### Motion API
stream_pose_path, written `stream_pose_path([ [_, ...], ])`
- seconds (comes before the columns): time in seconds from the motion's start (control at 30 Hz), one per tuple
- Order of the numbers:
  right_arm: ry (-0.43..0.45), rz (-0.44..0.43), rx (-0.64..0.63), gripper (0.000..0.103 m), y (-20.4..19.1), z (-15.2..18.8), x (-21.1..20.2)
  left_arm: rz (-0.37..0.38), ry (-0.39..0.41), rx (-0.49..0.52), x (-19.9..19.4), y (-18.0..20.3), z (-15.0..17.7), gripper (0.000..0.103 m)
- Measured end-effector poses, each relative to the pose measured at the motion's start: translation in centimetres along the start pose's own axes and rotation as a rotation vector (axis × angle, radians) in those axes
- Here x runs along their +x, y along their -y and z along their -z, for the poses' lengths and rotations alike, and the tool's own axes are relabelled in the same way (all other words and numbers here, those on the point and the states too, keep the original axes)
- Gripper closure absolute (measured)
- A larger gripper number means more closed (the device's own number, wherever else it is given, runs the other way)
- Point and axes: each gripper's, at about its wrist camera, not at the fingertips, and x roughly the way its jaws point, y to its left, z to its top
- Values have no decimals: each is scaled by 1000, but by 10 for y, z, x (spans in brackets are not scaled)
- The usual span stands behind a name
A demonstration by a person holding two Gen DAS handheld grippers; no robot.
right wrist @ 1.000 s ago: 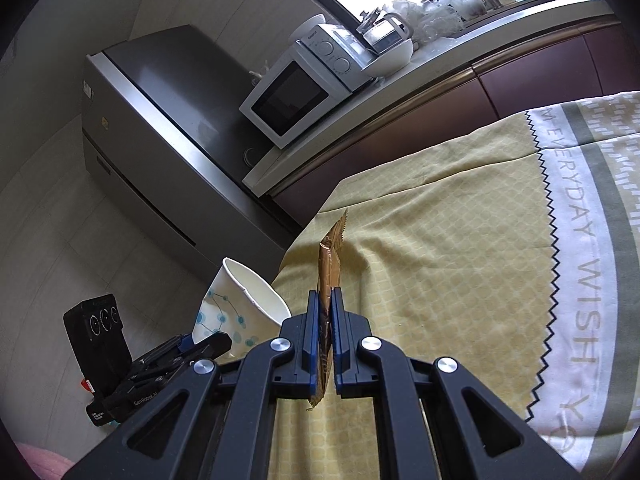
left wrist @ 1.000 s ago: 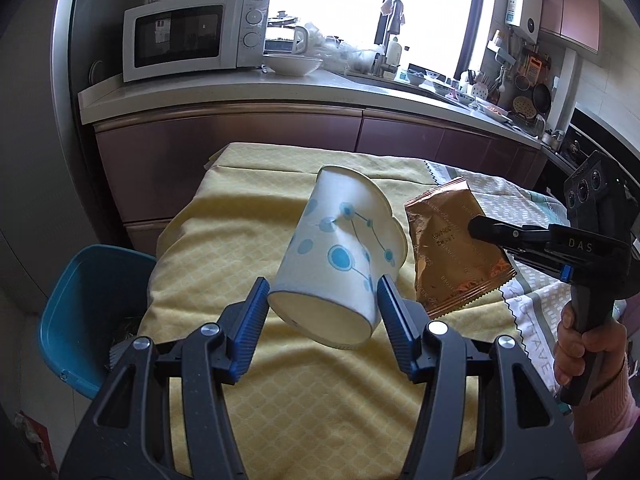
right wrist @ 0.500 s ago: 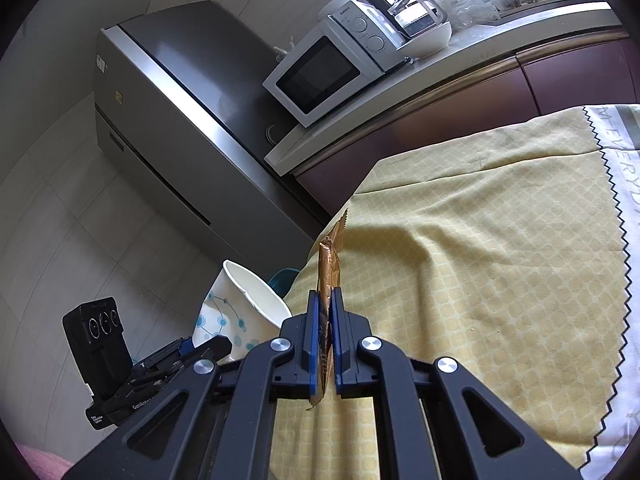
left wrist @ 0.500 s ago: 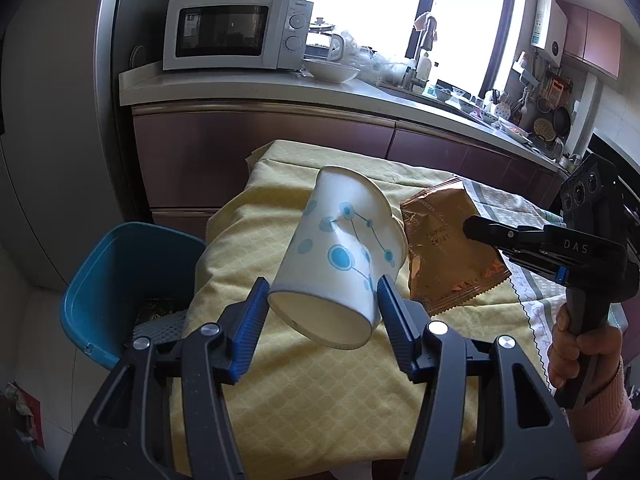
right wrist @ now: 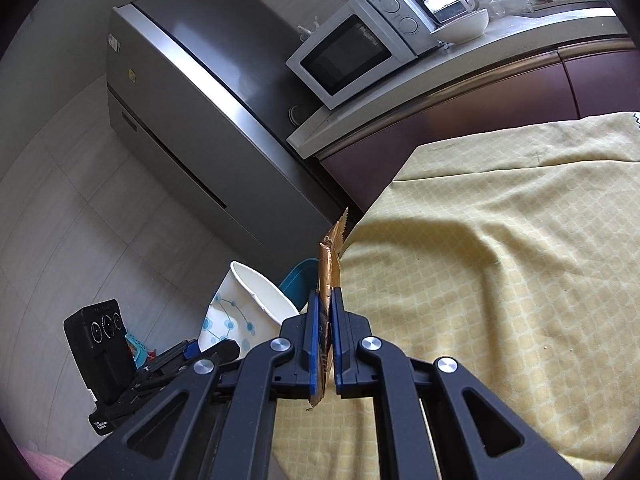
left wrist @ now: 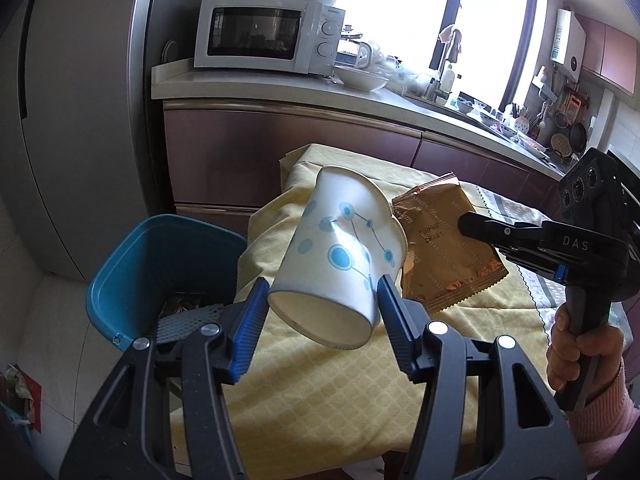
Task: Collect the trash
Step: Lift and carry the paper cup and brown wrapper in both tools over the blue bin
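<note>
While the left gripper [left wrist: 320, 312] has its fingers clamped on the paper cup [left wrist: 344, 256] above the table's [left wrist: 320, 392] edge, carry it over the blue bin [left wrist: 160, 264] before releasing; the right gripper [right wrist: 325, 336] pinches the wrapper [left wrist: 444, 248] alongside.

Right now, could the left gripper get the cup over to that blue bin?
Probably yes. The left gripper holds the cup in the air above the table edge. The bin stands open on the floor just left of it, with nothing between them.
</note>
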Motion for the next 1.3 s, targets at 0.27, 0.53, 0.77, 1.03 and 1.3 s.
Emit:
stream_pose_path([
  [0.27,-25,-22,-17,98,-13,-5,17,-21,11,-20,-6,-11,1,48],
  [0.53,-37,-36,-38,98,-22,-9,27,-39,21,-36,-8,-19,-1,48],
  [0.77,-45,-45,-44,98,-27,-11,33,-50,23,-43,-8,-24,0,48],
  [1.03,-63,-54,-63,98,-35,-14,44,-68,30,-59,-11,-29,2,48],
  [1.3,-82,-61,-91,98,-46,-17,59,-91,38,-82,-16,-41,2,48],
])
